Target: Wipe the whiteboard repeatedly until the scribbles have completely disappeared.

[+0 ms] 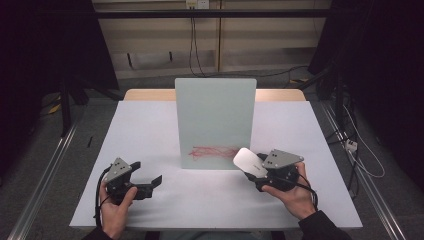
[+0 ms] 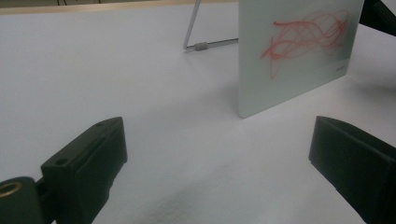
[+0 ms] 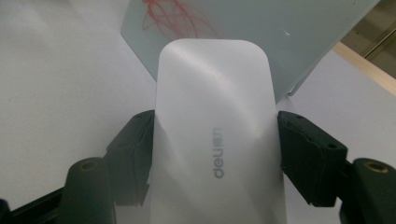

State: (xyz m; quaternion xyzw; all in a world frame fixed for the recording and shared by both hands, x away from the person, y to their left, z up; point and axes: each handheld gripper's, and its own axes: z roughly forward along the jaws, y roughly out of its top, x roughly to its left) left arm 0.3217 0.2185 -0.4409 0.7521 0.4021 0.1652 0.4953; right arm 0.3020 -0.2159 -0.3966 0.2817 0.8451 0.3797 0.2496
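One smooth white rounded eraser (image 3: 215, 140), probably

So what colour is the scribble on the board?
Red, low on the board; the scribble shows best in the left gripper view.

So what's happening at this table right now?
A person works at a white table with a gripper in each hand. The right gripper is shut on a white eraser, held close to the red scribble low on an upright whiteboard, as if about to wipe it. The scribble is not yet wiped. The left gripper sits open above the table, holding nothing.
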